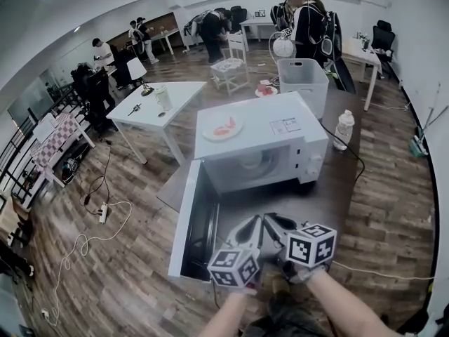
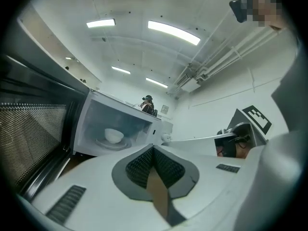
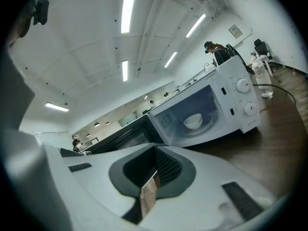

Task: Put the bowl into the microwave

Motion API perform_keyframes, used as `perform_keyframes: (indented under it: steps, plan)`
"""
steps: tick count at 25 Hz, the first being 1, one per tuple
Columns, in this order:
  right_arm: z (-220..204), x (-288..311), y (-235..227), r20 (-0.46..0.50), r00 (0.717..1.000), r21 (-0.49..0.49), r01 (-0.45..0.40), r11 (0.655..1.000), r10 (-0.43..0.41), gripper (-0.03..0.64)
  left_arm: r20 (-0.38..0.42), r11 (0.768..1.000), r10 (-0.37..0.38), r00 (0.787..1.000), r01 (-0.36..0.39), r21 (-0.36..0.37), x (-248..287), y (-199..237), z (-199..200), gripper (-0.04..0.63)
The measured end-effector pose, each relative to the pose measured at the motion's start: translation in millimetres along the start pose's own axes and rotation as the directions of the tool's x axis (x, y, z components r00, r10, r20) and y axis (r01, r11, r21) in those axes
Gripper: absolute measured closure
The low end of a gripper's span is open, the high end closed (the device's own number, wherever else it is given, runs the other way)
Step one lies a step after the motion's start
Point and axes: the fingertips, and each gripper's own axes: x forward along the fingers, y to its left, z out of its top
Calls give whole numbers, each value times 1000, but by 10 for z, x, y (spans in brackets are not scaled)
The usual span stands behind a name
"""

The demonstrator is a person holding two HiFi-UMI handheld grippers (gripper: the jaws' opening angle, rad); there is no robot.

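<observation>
At the bottom of the head view, the person's two hand-held grippers sit side by side, near each other and angled toward the appliance. The left gripper [image 1: 254,225] has its jaws pressed together with nothing between them, as its own view shows. The right gripper [image 1: 273,221] is likewise closed and empty, its ribbed pads meeting at the tip.

Just beyond the grippers, the microwave door [image 1: 184,220] hangs wide open toward the left, its mesh window facing them. The white microwave [image 1: 280,121] stands low, close to the wooden floor [image 1: 126,258]. Inside its cavity the white bowl [image 3: 193,121] rests upright on the glass turntable [image 3: 208,124], apart from both grippers.

A plate [image 1: 222,127] holding something red lies on top of the microwave. A clear bottle [image 1: 344,129] stands to its right.

Farther back are a white table [image 1: 158,104] and a pale storage bin [image 1: 303,79]. Several people [image 1: 306,20] stand among desks at the rear of the room.
</observation>
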Motion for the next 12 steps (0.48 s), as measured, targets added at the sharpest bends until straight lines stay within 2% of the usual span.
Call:
perform_keyframes:
  steps: [12]
  plan:
    - [-284,-642,546,36,999,9,-3,1000,2,617,-5,999,-45,999,45,-2,-687,-485,-92,585]
